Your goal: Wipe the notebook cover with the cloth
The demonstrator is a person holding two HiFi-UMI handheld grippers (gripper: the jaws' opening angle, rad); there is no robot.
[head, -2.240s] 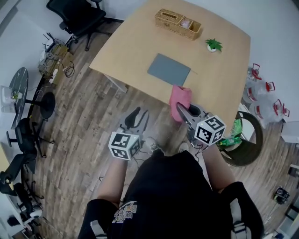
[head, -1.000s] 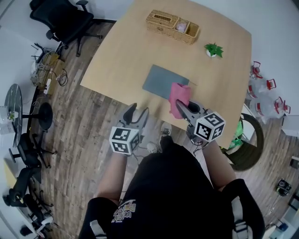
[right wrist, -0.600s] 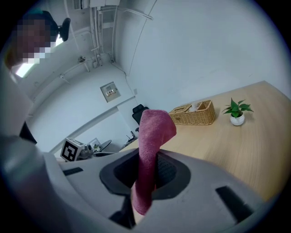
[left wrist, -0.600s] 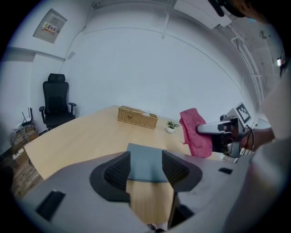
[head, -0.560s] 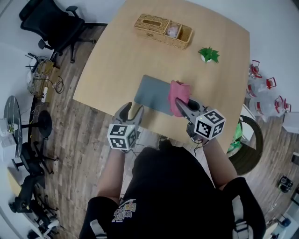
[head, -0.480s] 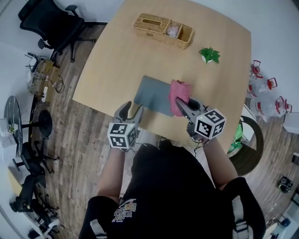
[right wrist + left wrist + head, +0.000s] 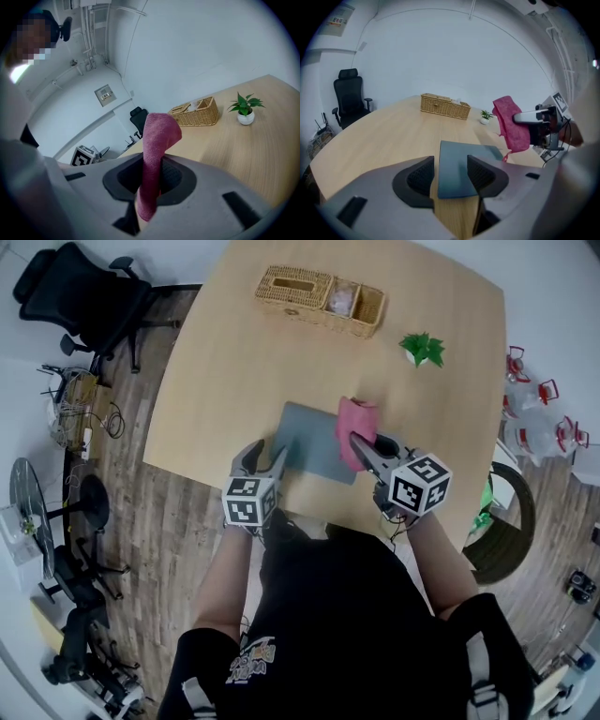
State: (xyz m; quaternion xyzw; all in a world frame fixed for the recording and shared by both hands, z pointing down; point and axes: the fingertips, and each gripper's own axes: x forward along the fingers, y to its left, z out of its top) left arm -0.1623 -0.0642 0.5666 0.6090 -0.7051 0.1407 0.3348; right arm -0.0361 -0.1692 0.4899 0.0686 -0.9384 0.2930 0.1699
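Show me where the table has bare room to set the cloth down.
Widest bare patch: the light wooden table between the wicker basket and the grey notebook. Also bare: left of the notebook, and between it and the small potted plant. Crowded: the near edge, with the left tool, right tool and pink cloth.

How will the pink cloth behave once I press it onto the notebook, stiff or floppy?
Probably floppy: the pink cloth folds over above the right gripper and hangs limp below it. It looks light and fuzzy, so it should likely drape flat on the grey notebook and drag rather than slide.
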